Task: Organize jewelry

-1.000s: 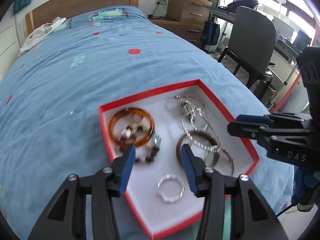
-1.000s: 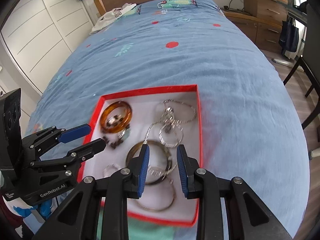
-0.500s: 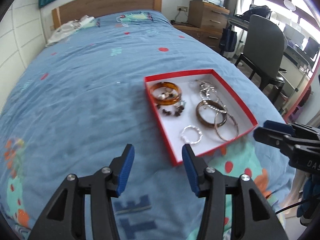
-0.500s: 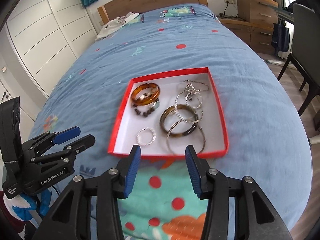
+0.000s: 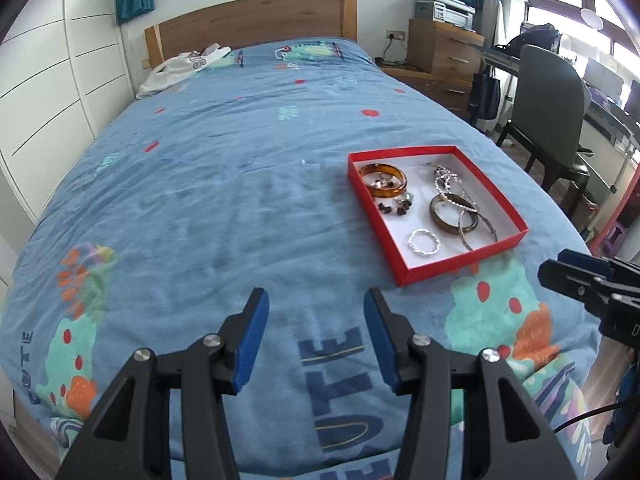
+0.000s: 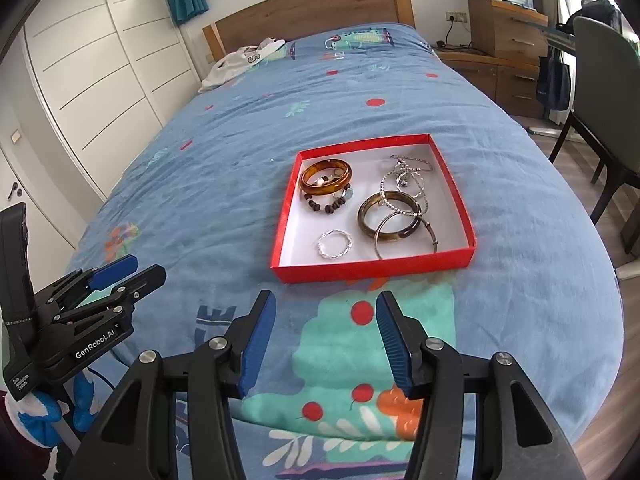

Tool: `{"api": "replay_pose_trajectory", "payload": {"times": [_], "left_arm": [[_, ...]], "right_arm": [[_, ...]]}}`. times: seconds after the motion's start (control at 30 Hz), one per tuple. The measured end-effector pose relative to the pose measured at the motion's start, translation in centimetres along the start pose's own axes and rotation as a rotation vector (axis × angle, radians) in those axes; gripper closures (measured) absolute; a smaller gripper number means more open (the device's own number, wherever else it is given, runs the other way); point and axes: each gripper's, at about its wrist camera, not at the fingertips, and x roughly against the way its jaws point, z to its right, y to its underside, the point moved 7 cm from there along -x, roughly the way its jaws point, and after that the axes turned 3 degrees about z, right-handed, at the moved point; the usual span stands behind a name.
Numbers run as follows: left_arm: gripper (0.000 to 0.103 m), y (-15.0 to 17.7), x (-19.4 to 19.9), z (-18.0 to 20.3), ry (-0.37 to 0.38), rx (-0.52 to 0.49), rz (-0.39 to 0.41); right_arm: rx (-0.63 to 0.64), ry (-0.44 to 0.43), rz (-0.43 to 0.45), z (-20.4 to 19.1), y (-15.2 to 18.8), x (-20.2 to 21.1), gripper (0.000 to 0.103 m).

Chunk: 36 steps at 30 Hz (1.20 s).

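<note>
A shallow red box [image 6: 288, 208] [image 5: 440, 270] with a white inside lies on the blue bedspread. In it are an amber bangle [image 6: 326, 176] [image 5: 382, 176], a dark bead bracelet [image 6: 324, 206], a small silver twisted ring bracelet [image 6: 335, 243] [image 5: 424, 241], a brown bangle [image 6: 388, 216] [image 5: 452, 210], a thin metal bangle [image 6: 404, 236] and silver chains [image 6: 408, 172] [image 5: 448, 178]. My left gripper [image 5: 316, 336] is open and empty, near the bed's foot, left of the box. My right gripper [image 6: 326, 336] is open and empty, just before the box's near wall.
A white garment [image 5: 184, 68] lies by the wooden headboard [image 5: 256, 20]. White wardrobes [image 6: 100, 60] stand on the left. A dark chair [image 5: 552, 108], wooden drawers [image 5: 444, 48] and a desk stand on the right.
Both grippers have pulled back from over the box toward the foot of the bed. The right gripper has opened wider. The jewelry lies unmoved in the box.
</note>
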Motion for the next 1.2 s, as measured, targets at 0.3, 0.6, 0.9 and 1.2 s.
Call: {"api": "replay_pose_trajectory", "payload": {"times": [0.3, 0.6, 0.9, 1.2], "left_arm": [[0.055, 0.9, 1.7, -1.5, -0.028, 0.029, 0.02], [0.055, 2.0, 2.3, -2.4, -0.041, 0.042, 0.022], [0.052, 2.6, 2.8, -2.7, -0.047, 0.052, 0.028], [0.052, 3.1, 2.9, -2.9, -0.047, 0.055, 0.017]], "right_arm": [[-0.006, 0.034, 0.033, -0.9, 1.3, 1.3, 0.036], [-0.017, 0.05, 0.045, -1.1, 2.1, 1.7, 0.032], [-0.014, 0.088, 0.06, -0.7, 2.9, 2.1, 0.017], [-0.002, 0.112, 0.075, -0.4, 2.9, 2.1, 0.005]]}}
